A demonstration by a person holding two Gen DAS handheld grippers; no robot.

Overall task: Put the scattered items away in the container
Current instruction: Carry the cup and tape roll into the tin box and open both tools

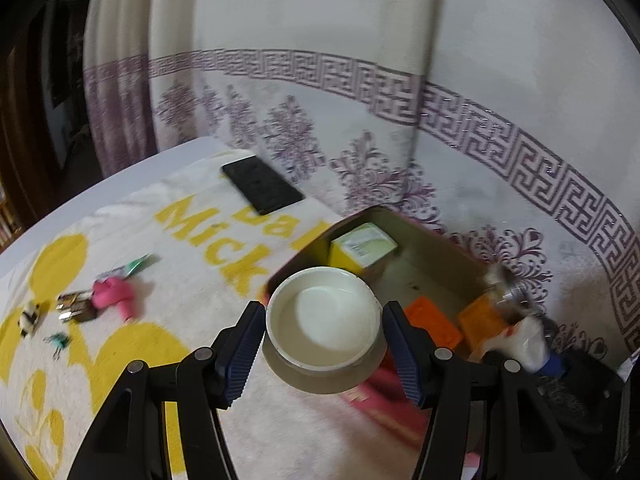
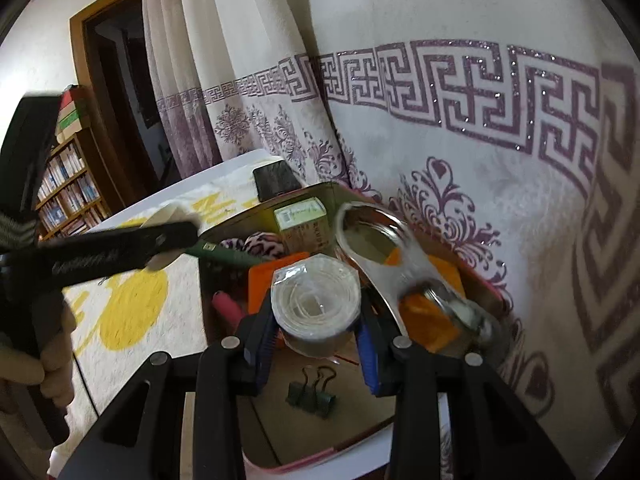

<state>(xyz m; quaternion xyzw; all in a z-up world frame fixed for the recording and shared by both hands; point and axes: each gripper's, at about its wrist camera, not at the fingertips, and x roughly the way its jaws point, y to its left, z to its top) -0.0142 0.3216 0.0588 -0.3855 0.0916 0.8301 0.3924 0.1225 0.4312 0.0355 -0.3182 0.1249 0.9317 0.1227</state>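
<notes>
My left gripper (image 1: 324, 344) is shut on a white bowl (image 1: 323, 316) and holds it over the near left corner of the open cardboard box (image 1: 436, 256). The box holds a yellow-green carton (image 1: 362, 246) and orange pieces (image 1: 430, 320). My right gripper (image 2: 316, 332) is shut on a roll of clear tape (image 2: 316, 300) above the same box (image 2: 280, 432). A falling clear jar (image 2: 396, 260) blurs beside it. On the towel lie a pink item (image 1: 114, 294), keys (image 1: 74, 306), a small binder clip (image 1: 58, 342) and a black phone (image 1: 262, 184).
The yellow-print towel (image 1: 200, 280) covers the table. A patterned curtain (image 1: 400, 80) hangs right behind the box. Inside the box are a black binder clip (image 2: 310, 394), a green pen (image 2: 224, 254) and a furry scrunchie (image 2: 260, 246). A bookshelf (image 2: 68, 196) stands far left.
</notes>
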